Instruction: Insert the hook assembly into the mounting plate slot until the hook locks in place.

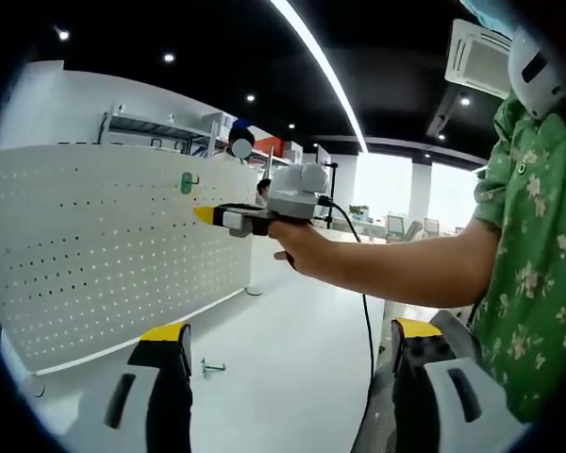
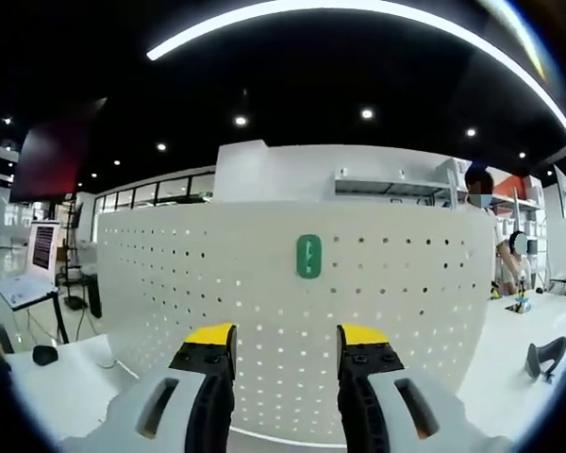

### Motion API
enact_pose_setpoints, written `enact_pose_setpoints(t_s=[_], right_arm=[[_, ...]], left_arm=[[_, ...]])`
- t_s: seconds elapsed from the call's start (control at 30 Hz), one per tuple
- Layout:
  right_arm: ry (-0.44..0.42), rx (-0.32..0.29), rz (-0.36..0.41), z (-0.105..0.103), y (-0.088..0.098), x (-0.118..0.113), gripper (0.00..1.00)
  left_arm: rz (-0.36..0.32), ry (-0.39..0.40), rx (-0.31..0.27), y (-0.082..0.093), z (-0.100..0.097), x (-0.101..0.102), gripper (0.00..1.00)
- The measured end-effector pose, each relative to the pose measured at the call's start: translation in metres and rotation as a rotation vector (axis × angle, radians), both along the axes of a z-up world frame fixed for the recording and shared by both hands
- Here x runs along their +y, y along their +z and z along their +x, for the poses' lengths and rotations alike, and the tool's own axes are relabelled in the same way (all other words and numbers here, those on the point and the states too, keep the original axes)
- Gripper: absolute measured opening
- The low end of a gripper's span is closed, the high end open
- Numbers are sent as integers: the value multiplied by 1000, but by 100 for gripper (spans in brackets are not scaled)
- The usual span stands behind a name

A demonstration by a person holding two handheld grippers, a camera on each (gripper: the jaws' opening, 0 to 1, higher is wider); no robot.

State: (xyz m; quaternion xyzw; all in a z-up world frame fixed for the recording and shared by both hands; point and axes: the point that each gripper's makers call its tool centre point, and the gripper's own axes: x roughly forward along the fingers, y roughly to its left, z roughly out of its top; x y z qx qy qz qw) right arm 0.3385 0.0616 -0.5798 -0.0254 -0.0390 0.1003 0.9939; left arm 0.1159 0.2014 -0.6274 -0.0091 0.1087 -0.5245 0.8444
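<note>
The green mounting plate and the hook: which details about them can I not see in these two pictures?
- Green mounting plate on the pegboard: right gripper view, too small and blurred to show its slot.
- Metal hook on the white table: left gripper view, too small to tell its shape.
- Right gripper: left gripper view, side-on, so whether its fingers are open cannot be told there.
</note>
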Motion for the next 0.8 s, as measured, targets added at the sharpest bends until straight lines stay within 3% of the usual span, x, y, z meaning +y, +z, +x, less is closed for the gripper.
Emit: enact_pose_setpoints(t_s=[0.43, 0.8], right_arm=[[47, 28, 1, -32, -13, 14, 44], [113, 101, -17, -53, -35, 18, 43]], left_arm=[[21, 15, 11, -7, -1, 2, 89], [37, 17, 24, -14, 2, 0, 88]])
